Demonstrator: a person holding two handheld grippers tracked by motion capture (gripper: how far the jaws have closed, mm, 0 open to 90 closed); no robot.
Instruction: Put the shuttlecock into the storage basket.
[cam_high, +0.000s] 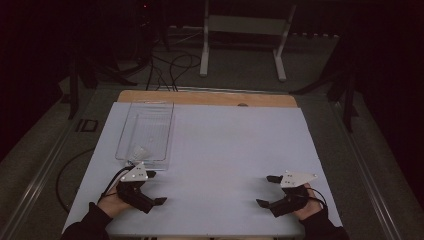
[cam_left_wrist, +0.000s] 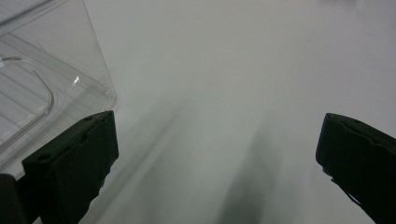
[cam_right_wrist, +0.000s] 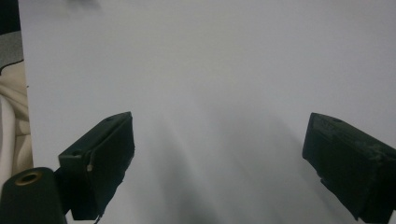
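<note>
A clear plastic tray (cam_high: 146, 131) lies on the left part of the white table sheet (cam_high: 225, 145), with a small pale scrap (cam_high: 138, 151) near its front end. My left gripper (cam_high: 154, 188) rests at the front left, just below the tray's front edge, jaws wide apart with nothing between them. In the left gripper view the tray's corner (cam_left_wrist: 56, 88) sits beside the left jaw, and my left gripper (cam_left_wrist: 217, 154) is open over bare sheet. My right gripper (cam_high: 266, 190) lies at the front right, open and empty; my right gripper (cam_right_wrist: 219, 158) faces plain white surface.
A wooden table edge (cam_high: 210, 97) runs along the far side of the sheet. Beyond it stands a white frame stand (cam_high: 242, 40) and dark cables (cam_high: 170, 65) on the floor. Dark stand legs (cam_high: 75, 80) flank both sides. Cream cloth (cam_right_wrist: 11, 116) shows past the sheet's edge.
</note>
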